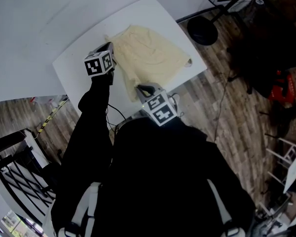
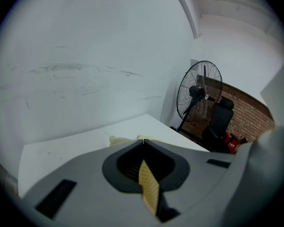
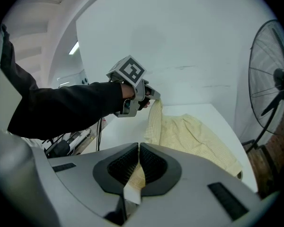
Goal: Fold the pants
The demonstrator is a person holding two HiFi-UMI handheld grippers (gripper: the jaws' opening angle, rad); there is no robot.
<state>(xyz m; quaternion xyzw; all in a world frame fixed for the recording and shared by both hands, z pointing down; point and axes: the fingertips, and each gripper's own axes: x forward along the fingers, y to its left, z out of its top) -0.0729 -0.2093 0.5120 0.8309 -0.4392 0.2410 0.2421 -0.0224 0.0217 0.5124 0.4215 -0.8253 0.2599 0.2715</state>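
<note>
Pale yellow pants (image 1: 148, 56) lie spread on the white table (image 1: 79, 68), with one edge lifted between the two grippers. My left gripper (image 1: 111, 59) is shut on the pants at the table's left part; a strip of yellow cloth (image 2: 149, 188) shows between its jaws. My right gripper (image 1: 140, 90) is shut on the pants at the near edge, cloth (image 3: 135, 176) pinched in its jaws. In the right gripper view the left gripper (image 3: 154, 96) holds the pants (image 3: 194, 136) up off the table.
A black standing fan (image 1: 207, 23) is on the wooden floor beyond the table's right corner, also seen as a fan (image 2: 199, 91). A dark chair (image 2: 220, 119) and red item (image 1: 281, 90) stand further right. Cables run under the table's near side.
</note>
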